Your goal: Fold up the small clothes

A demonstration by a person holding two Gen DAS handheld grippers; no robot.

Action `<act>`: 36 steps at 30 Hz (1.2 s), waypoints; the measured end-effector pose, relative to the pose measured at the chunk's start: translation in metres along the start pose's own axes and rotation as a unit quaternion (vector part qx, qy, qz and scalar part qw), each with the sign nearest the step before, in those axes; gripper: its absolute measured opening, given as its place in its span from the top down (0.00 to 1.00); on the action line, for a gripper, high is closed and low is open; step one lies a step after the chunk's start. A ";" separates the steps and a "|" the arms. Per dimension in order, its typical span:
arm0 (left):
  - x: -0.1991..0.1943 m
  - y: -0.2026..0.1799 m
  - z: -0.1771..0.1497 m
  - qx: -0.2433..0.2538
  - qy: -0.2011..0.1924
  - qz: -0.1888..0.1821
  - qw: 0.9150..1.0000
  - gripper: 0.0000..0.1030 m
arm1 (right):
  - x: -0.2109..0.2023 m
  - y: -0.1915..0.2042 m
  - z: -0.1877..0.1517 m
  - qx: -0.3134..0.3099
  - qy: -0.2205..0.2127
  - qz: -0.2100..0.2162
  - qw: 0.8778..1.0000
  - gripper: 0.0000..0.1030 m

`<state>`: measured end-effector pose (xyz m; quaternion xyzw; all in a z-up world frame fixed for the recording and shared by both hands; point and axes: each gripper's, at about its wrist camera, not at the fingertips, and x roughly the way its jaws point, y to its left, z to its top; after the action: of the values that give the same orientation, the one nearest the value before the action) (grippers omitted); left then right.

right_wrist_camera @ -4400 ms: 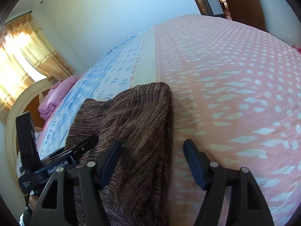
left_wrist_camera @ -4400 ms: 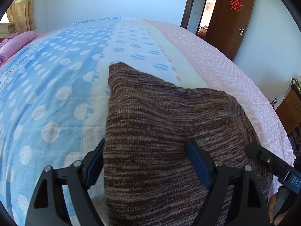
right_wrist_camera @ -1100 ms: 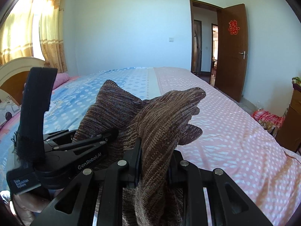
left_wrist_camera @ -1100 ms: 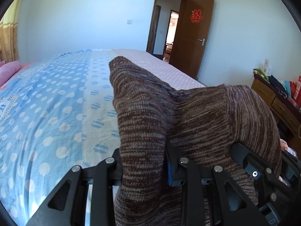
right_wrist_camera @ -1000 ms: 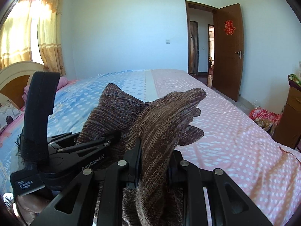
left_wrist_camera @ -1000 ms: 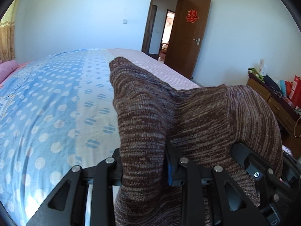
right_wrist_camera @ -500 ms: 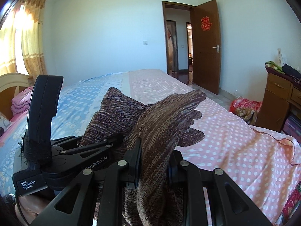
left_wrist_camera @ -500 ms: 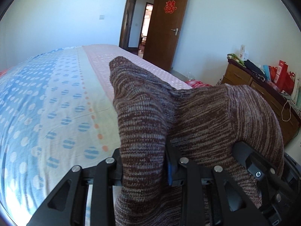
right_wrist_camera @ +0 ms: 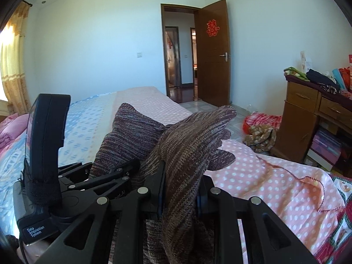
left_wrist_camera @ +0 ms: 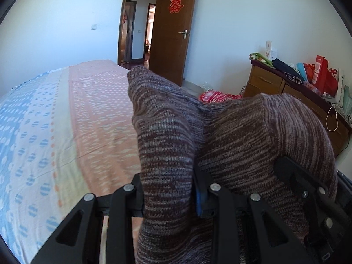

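Both grippers carry one brown knit garment (left_wrist_camera: 231,136), lifted clear of the bed (left_wrist_camera: 92,114). Left gripper (left_wrist_camera: 168,189): jaws clenched on a bunched fold of the knit, which rises in a peak above them. Right gripper (right_wrist_camera: 181,189): jaws likewise clenched on a second fold, cloth spilling over and hanging below.

Step in hand, as I judge it: carrying the folded piece across the bed, probably to lay it down or set it aside.

Doing it well:
- Keep both grips closed until the cloth rests on the bedspread; letting go in the air would drop the fold open.
- Hold the two grippers level with each other and at the same spacing, so the span between them neither sags nor stretches.
- Lower the hanging part first, then lay the held edge forward over it.
- Choose a flat stretch of bedspread, away from the edge.

What each view adds:
- Left wrist: the garment's span running off toward the right gripper's black frame (left_wrist_camera: 308,189), so both grips are on one piece. It also shows the blue dotted stripe of the bedspread close by.
- Right wrist: the left gripper (right_wrist_camera: 123,171) from the side, with its upright handle (right_wrist_camera: 47,145); the bed's near corner and hem; a heap of clothes (right_wrist_camera: 261,129) on the floor beside the dresser (right_wrist_camera: 301,118); the curtain (right_wrist_camera: 13,66) at the far left.
- Neither view shows the garment's lower end.
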<state>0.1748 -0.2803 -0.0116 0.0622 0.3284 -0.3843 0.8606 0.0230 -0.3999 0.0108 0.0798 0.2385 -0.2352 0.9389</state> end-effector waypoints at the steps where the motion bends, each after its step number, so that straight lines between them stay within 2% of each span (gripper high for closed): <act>1: 0.007 -0.002 0.002 0.001 0.002 0.001 1.000 0.70 | 0.007 -0.005 0.000 0.002 0.003 -0.005 1.000 0.79; 7: 0.052 -0.001 0.007 -0.003 0.024 0.022 0.999 0.70 | 0.061 -0.018 -0.002 -0.021 0.038 -0.035 0.998 0.79; 10: 0.073 0.003 0.006 0.000 0.045 0.041 0.998 0.71 | 0.095 -0.026 -0.008 -0.023 0.075 -0.037 0.996 0.79; 14: 0.087 0.011 0.002 -0.002 0.062 0.050 0.997 0.70 | 0.118 -0.041 -0.012 0.008 0.115 -0.026 0.993 0.79; 17: 0.085 0.012 0.002 0.002 0.073 0.068 0.995 0.57 | 0.127 -0.049 -0.015 0.029 0.143 -0.020 0.989 0.78; 19: 0.085 0.016 0.004 0.001 0.080 0.080 0.994 0.40 | 0.129 -0.055 -0.016 0.050 0.155 -0.010 0.987 0.76; 23: 0.065 0.050 0.004 -0.039 0.108 0.017 0.993 0.31 | 0.115 -0.080 -0.024 0.087 0.162 0.011 0.983 0.56; 25: 0.044 0.070 0.000 -0.060 0.106 -0.005 0.992 0.26 | 0.091 -0.096 -0.029 0.116 0.149 0.011 0.982 0.56; 27: 0.021 0.085 -0.008 -0.080 0.099 -0.027 0.991 0.26 | 0.057 -0.106 -0.036 0.146 0.120 0.011 0.982 0.56; 29: 0.000 0.091 -0.019 -0.089 0.095 -0.043 0.991 0.26 | 0.030 -0.104 -0.042 0.144 0.108 0.023 0.983 0.56; 33: -0.021 0.086 -0.040 -0.093 0.097 -0.063 0.989 0.26 | 0.010 -0.079 -0.059 0.102 0.130 0.026 0.986 0.56; 36: -0.026 0.076 -0.061 -0.095 0.124 -0.075 0.985 0.26 | 0.015 -0.074 -0.071 0.085 0.150 -0.002 0.985 0.56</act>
<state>0.1836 -0.1893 -0.0542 0.0022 0.4713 -0.4041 0.7840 -0.0302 -0.4523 -0.0610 0.1934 0.3561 -0.2419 0.8816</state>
